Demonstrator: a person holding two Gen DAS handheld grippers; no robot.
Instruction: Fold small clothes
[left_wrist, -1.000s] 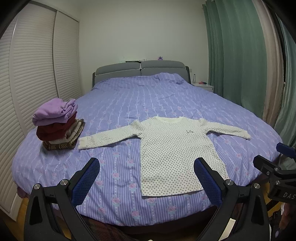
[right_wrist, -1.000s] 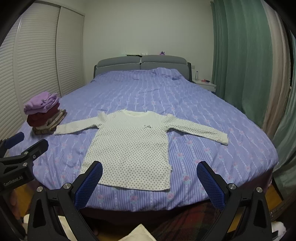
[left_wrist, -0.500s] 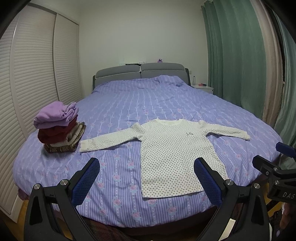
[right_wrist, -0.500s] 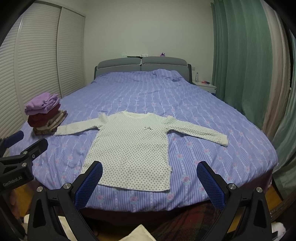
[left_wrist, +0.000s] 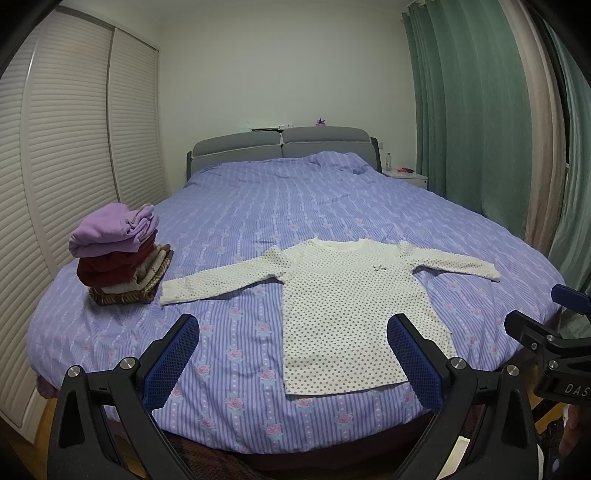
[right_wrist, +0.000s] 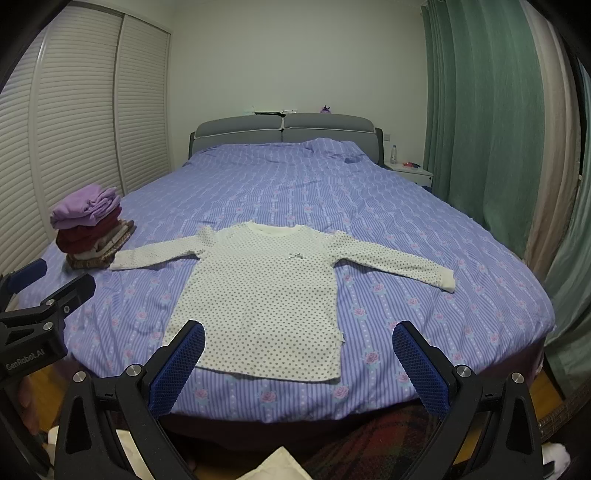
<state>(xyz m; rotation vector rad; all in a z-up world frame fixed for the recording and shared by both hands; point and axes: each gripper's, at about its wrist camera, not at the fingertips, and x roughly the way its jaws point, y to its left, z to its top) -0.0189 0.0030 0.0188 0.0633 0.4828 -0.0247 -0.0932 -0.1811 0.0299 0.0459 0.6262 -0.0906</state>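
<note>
Both tongs gape wide and hold nothing — the left gripper (left_wrist: 293, 356) and right gripper (right_wrist: 299, 363) hover short of the dotted shirt (right_wrist: 266, 291), spread flat ahead on the bed (left_wrist: 258, 206).

Bed (left_wrist: 295, 206): dotted shirt (left_wrist: 354, 306) flat, folded pile (left_wrist: 122, 254).

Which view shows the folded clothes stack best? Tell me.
The left wrist view: the folded clothes stack sits larger and nearer there, its purple, dark red and brown layers distinct. In the right wrist view the stack is smaller and nearer the frame's edge, layers harder to separate.
</note>
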